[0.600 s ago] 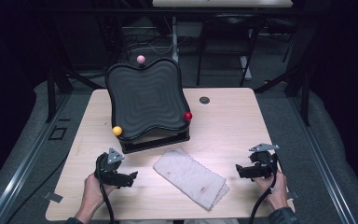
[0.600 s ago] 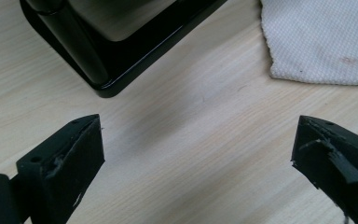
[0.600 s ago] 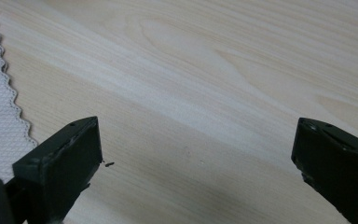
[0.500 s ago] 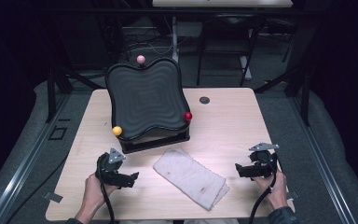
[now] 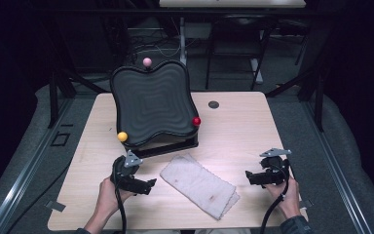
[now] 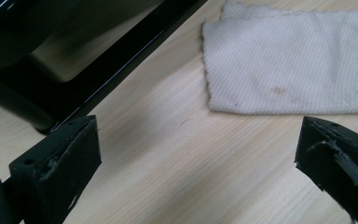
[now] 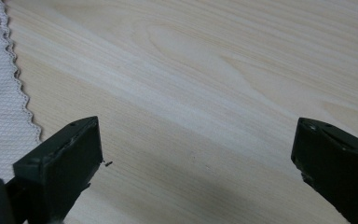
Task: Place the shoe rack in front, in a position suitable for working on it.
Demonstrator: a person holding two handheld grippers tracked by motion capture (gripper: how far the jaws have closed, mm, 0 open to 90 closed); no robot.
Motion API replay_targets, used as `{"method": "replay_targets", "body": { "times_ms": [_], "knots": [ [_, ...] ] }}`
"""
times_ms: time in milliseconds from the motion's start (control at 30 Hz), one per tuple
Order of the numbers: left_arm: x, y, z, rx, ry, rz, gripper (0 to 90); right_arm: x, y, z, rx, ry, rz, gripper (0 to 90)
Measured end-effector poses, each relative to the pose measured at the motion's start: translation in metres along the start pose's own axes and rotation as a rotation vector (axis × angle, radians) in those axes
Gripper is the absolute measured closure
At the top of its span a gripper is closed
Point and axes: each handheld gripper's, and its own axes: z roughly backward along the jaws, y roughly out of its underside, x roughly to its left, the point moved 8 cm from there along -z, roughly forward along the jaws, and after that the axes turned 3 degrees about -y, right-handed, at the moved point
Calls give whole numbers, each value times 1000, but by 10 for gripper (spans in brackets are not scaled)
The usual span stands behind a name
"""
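Observation:
A folded white cloth (image 5: 199,184) with faint stains lies on the wooden table (image 5: 238,131) near its front edge, between my two grippers. At the cloth's left end my left gripper (image 5: 146,185) rests low over the table, jaws open and empty, pointing toward it. In the left gripper view the cloth (image 6: 289,60) lies ahead of the open left gripper (image 6: 198,140), apart from it. To the cloth's right my right gripper (image 5: 250,177) is open too, with bare wood between its jaws. The right gripper view has the cloth's scalloped edge (image 7: 0,93) just left of the right gripper (image 7: 196,140).
A black wavy panel (image 5: 152,105) stands tilted on a black stand (image 5: 168,145) at the table's back left, with a pink ball (image 5: 147,62), a yellow ball (image 5: 122,136) and a red ball (image 5: 196,121) at its edge. A dark round cap (image 5: 214,104) sits behind.

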Motion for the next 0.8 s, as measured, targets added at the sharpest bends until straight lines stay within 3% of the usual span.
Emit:
{"method": "replay_targets", "body": {
  "times_ms": [167, 400, 800],
  "knots": [
    [-17, -14, -10, -1, 51, -25, 0, 3, -4, 2, -16, 9, 9, 23],
    [-44, -33, -30, 17, 77, -67, 0, 1, -1, -1, 4, -1, 2, 0],
    [-78, -43, -64, 79, 148, -70, 0, 2, 1, -3, 16, -14, 7, 0]
  ]
}}
